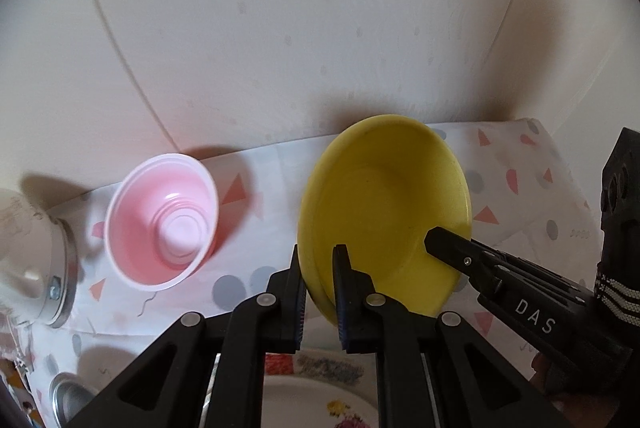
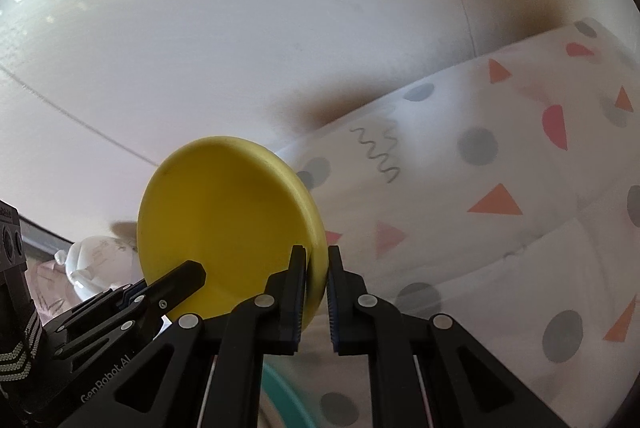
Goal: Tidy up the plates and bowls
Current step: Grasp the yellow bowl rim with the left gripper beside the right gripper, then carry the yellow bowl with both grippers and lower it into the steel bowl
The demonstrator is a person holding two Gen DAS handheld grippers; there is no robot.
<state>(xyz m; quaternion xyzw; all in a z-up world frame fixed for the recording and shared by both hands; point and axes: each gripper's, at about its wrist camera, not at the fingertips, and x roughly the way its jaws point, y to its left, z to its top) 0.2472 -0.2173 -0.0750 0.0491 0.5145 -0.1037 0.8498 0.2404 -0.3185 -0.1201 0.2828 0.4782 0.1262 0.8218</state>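
A yellow plate [image 1: 384,211] is held tilted on edge above the table, its hollow side facing the left wrist view. My left gripper [image 1: 320,256] is shut on its lower left rim. My right gripper [image 1: 440,242] reaches in from the right and pinches the opposite rim. In the right wrist view the yellow plate [image 2: 224,220] shows its underside, with my right gripper [image 2: 317,260] shut on its rim and my left gripper [image 2: 188,276] clamped on the far side. A pink ribbed bowl [image 1: 164,224] stands on the patterned tablecloth [image 1: 532,183] to the left.
A metal container [image 1: 56,268] lies at the far left and a small metal bowl [image 1: 68,396] at the lower left. A white flowered plate [image 1: 320,400] sits below my left gripper. A teal rim [image 2: 280,396] shows under my right gripper. The wall [image 1: 280,27] is close behind.
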